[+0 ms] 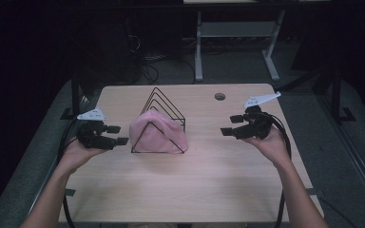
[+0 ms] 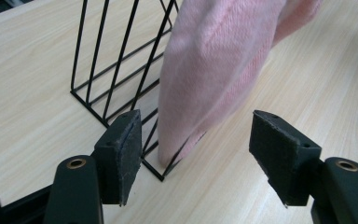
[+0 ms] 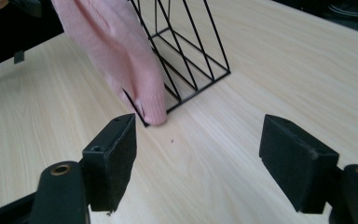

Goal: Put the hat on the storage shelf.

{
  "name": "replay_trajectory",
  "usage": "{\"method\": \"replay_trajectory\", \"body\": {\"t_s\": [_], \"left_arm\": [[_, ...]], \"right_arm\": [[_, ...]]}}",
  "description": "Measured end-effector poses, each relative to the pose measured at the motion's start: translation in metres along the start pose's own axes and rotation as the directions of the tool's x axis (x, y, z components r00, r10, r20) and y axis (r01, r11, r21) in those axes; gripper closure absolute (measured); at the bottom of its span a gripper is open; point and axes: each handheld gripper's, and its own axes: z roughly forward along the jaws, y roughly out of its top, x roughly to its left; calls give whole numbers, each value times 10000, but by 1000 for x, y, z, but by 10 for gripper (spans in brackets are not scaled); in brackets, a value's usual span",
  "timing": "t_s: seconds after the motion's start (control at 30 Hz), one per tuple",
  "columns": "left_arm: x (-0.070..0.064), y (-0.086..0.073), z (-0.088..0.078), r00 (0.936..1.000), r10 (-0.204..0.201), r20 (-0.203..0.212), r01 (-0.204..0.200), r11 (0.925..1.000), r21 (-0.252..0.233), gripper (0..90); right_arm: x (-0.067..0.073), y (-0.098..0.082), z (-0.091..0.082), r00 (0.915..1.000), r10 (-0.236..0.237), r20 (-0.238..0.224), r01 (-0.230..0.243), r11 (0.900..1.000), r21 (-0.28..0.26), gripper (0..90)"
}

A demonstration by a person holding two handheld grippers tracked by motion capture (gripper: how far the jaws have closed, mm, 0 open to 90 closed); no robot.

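The pink cloth [image 2: 214,70] hangs over the wire rack [image 2: 112,79], just ahead of the left gripper [image 2: 196,144], whose jaws are spread and empty. The right gripper [image 3: 198,154] is also released. The cloth looks soft, light and limp; its lower hem seems best to pinch.

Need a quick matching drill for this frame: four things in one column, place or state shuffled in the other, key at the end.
Things:
1. pink cloth
2. wire rack
3. left gripper
4. round hole

Place or state:
A. in the tabletop, far right part
B. black, triangular, standing mid-table
C. draped over the rack's near end
D. open, empty, just left of the rack

Pairs: 1-C, 2-B, 3-D, 4-A
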Motion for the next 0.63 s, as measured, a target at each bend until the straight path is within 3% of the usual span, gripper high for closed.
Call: {"method": "replay_trajectory", "body": {"t_s": [0.2, 0.37, 0.43, 0.47, 0.63], "left_arm": [[-3, -9, -3, 9997, -154, -189, 154, 9999, 19, 324], [-3, -19, -6, 9990, -329, -291, 327, 9994, -68, 316], [-5, -24, -7, 9984, -493, -287, 485, 9984, -278, 315], [-8, -32, -8, 9960, -874, -171, 861, 9941, -665, 311], [-14, -48, -6, 9936, -1117, -171, 1097, 9898, -910, 311]], "right_arm": [[-3, -20, -11, 9992, 357, 195, -358, 9993, 78, 266], [-7, -49, -25, 9966, 698, 446, -703, 9975, 109, 263], [-6, -54, -27, 9954, 805, 511, -812, 9966, 122, 261], [-6, -64, -32, 9942, 894, 595, -901, 9959, 94, 260], [0, -85, -40, 9917, 991, 815, -1019, 9943, 305, 254]]}}
